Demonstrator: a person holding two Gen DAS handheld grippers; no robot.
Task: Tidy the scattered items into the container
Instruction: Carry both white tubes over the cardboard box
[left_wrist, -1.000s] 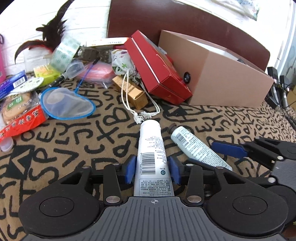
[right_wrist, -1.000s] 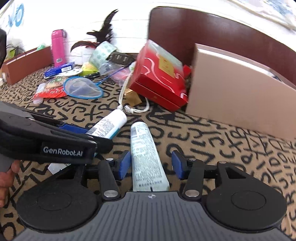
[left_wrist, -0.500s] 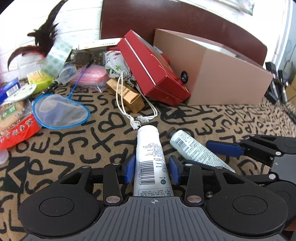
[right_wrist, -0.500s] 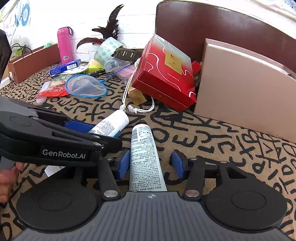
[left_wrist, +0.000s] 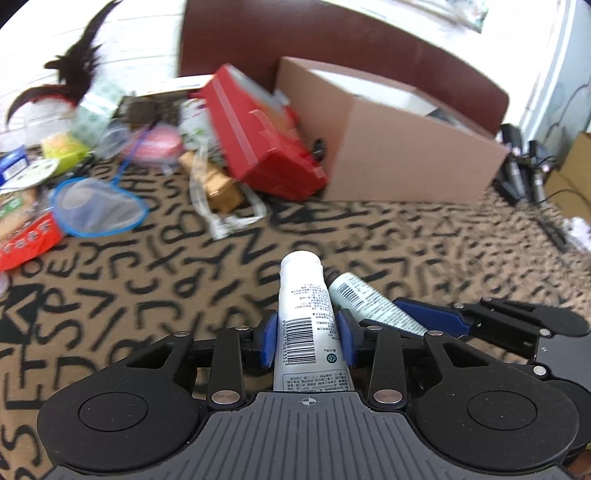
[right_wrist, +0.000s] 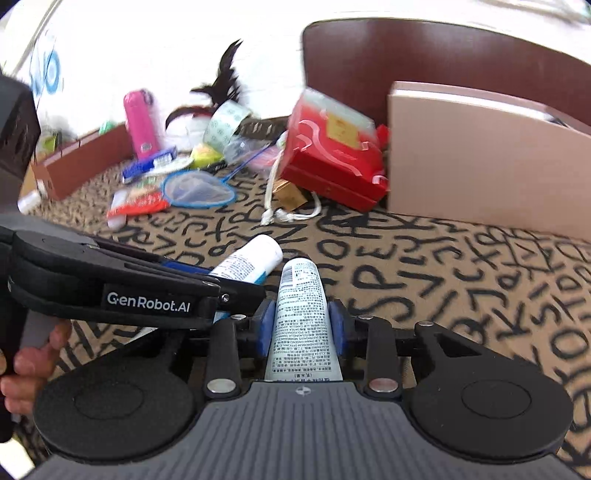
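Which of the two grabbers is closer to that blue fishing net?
The left gripper. The blue net lies on the carpet ahead and to its left; the right gripper sits on the far side of the left one, farther from the net.

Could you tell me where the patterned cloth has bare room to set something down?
The widest bare stretch lies in front of the cardboard box, running right across the patterned cloth. Another strip lies between the blue net and the white tube. It is crowded at the back left, around the red box.
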